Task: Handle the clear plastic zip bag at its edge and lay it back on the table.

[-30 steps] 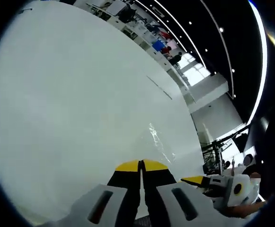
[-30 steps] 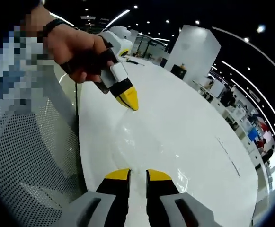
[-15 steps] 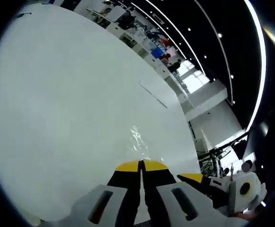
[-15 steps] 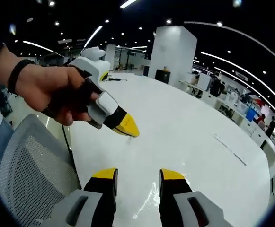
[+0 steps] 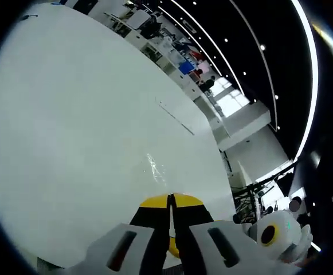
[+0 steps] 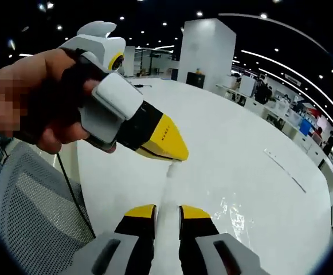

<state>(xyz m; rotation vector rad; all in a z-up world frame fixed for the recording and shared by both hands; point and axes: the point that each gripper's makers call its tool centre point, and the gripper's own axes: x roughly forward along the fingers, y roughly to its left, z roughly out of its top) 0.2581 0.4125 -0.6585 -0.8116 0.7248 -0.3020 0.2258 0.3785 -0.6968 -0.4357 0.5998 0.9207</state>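
The clear plastic zip bag (image 6: 167,189) is pulled into a narrow pale strip. It runs from the tip of my left gripper (image 6: 177,156), which a hand (image 6: 40,109) holds at upper left, down between the yellow tips of my right gripper (image 6: 167,211). Both grippers look shut on the bag's edge, a short way apart. In the left gripper view my left gripper (image 5: 170,200) has its jaws pressed together. Faint glints of the bag (image 5: 155,166) show just beyond the tips, over the white table (image 5: 69,114).
The large white table (image 6: 252,143) stretches away from both grippers. A grey mesh chair (image 6: 34,212) stands at the table's near edge, on the left of the right gripper view. Desks and shelves line the far side of the hall.
My right gripper's jaws, wide apart half a second ago, have narrowed onto the bag strip. The two grippers have come much closer together, and the bag is drawn taut between them.
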